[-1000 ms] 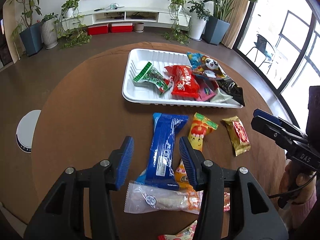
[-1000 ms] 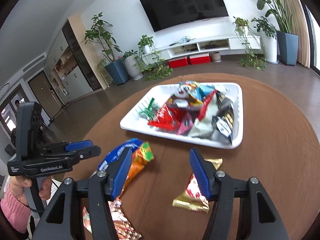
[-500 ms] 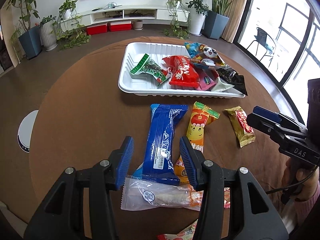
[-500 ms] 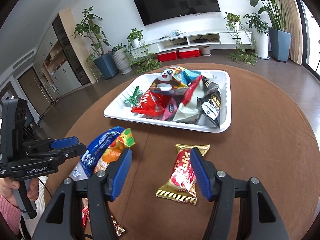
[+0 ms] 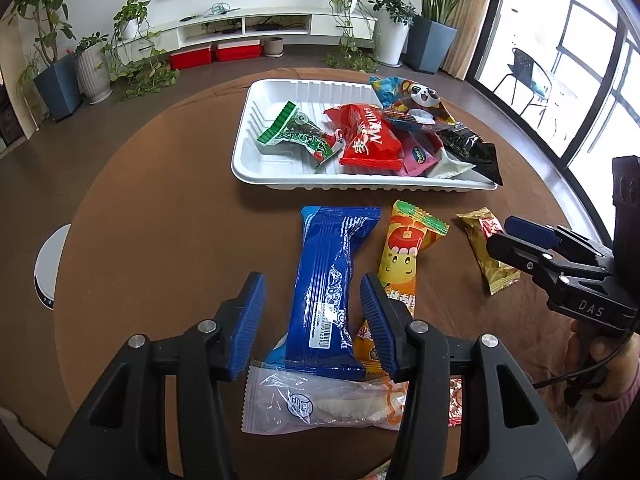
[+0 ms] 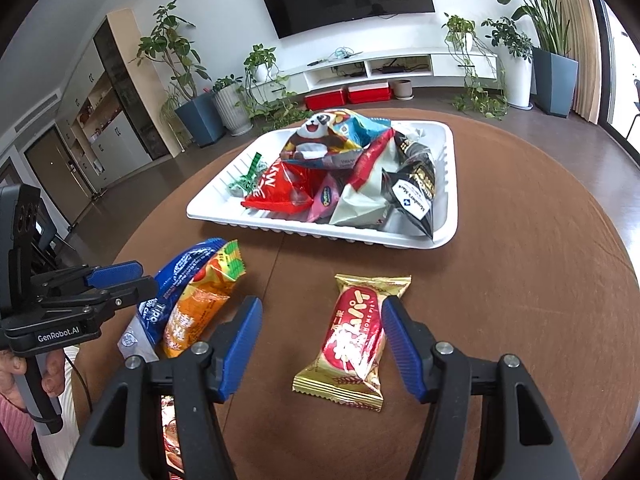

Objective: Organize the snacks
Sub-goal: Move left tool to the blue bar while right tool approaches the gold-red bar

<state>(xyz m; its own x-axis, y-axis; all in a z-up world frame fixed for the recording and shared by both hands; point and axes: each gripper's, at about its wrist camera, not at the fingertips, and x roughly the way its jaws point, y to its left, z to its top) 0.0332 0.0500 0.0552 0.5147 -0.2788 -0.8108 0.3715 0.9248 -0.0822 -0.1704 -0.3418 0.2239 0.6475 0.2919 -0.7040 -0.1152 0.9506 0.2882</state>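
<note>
A white tray [image 5: 256,160] on the round brown table holds several snack packets; it also shows in the right wrist view [image 6: 448,184]. My left gripper [image 5: 312,320] is open, its jaws either side of a long blue packet [image 5: 328,280]. An orange-yellow packet [image 5: 400,256] lies to its right and a clear packet [image 5: 320,404] below it. My right gripper [image 6: 320,344] is open around a gold and red packet [image 6: 354,340], which also shows in the left wrist view [image 5: 486,256]. The blue [image 6: 176,280] and orange [image 6: 200,304] packets lie to its left.
The left gripper's body [image 6: 76,304] is at the left of the right wrist view; the right gripper's body [image 5: 560,268] is at the right of the left wrist view. Another red-patterned packet [image 6: 170,440] lies near the front edge. Potted plants and a TV shelf stand beyond.
Both grippers have moved down and forward toward the packets. The right gripper's jaws now straddle the gold and red packet; the left's straddle the blue packet.
</note>
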